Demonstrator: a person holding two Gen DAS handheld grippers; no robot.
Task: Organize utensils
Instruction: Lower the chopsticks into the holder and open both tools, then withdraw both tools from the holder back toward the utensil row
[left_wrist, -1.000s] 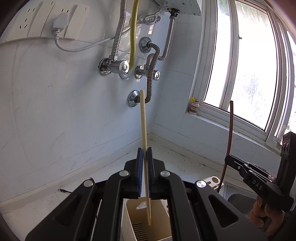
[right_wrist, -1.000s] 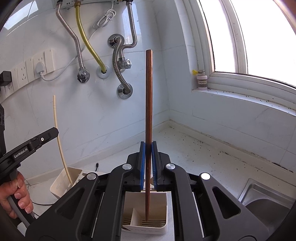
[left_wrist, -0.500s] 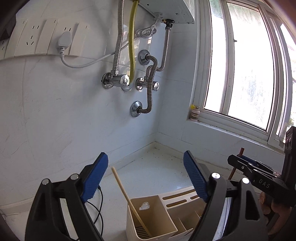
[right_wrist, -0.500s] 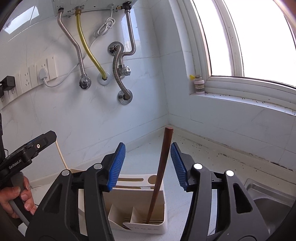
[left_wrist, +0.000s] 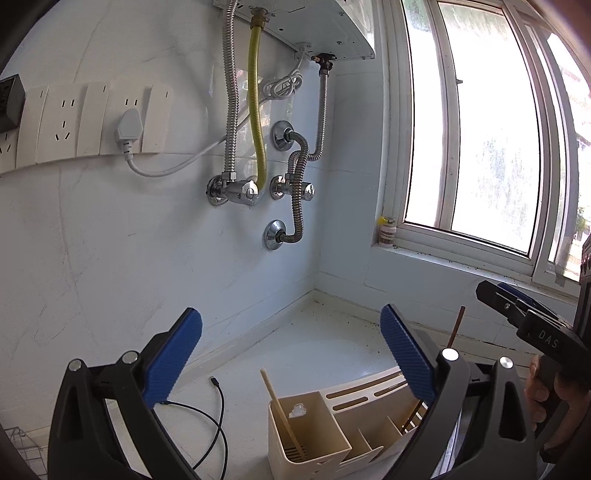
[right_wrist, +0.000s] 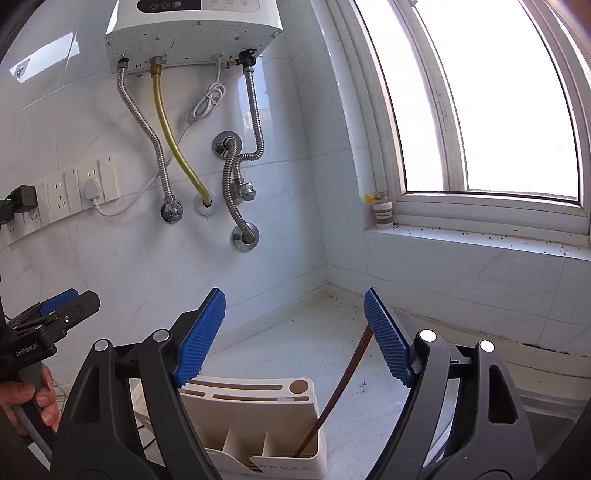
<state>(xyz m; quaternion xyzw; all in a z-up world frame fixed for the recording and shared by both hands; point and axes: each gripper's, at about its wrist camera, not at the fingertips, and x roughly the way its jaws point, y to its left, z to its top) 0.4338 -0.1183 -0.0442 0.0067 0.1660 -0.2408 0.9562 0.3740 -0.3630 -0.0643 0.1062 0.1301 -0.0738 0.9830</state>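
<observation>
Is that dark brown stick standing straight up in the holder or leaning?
Leaning. The brown chopstick has its lower end inside the cream holder, in an end compartment, and tilts up to the right, free of the right gripper.

White marble-look walls (right_wrist: 110, 258) meet at a corner above a speckled white tabletop (left_wrist: 325, 354). A water heater (right_wrist: 192, 33) hangs beside a bright window (right_wrist: 491, 110), daylight pouring in.

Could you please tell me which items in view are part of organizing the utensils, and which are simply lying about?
Part of the job:
- light chopstick
- dark chopstick
- cream utensil holder

Lying about:
- black cable
- small bottle on the windowsill
- water heater
</observation>
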